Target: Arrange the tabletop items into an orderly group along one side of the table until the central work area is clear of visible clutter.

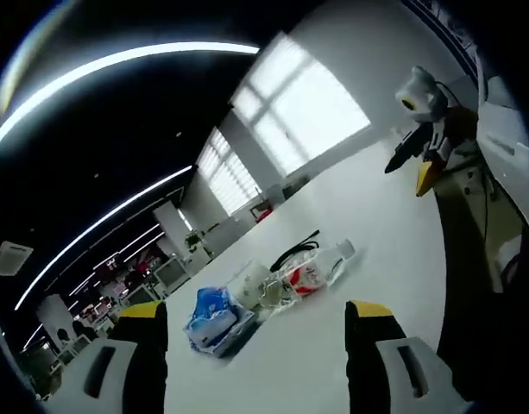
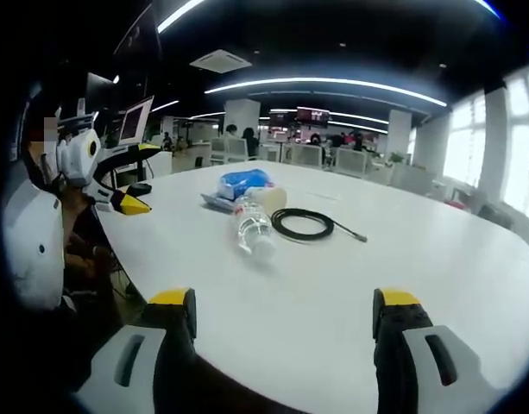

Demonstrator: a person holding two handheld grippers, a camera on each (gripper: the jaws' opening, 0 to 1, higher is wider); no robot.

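**Four loose items wait mid-desk, both tools empty**

Four things lie clustered on the white desk (image 2: 350, 285), none yet moved to an edge. In the right gripper view, going left to right: the left hand-held gripper (image 2: 130, 203) pokes in at the left edge, its yellow tips over the desk's near rim; then the blue tissue pack (image 2: 244, 181) sits at centre, touching or just beside a clear cup (image 2: 269, 197); a plastic water bottle (image 2: 250, 229) lies on its side just in front of them; and a coiled black cable (image 2: 304, 224) rests just right of the bottle, its plug end trailing further right. The right hand-held gripper (image 2: 284, 310) hovers at the bottom of that view, jaws spread wide, holding nothing.

In the left gripper view the left tool likewise stands released, jaws apart at the bottom, with the same cluster ahead of it and the right tool at the upper right.

My judgement on handling: the tissue pack is light and soft, so pinch it across its short sides. The bottle is smooth and will roll; take it around the mid-body. The cup looks thin and may crush or tip, so grip its rim gently. The cable is floppy; grab the coil bundle, not the loose end.
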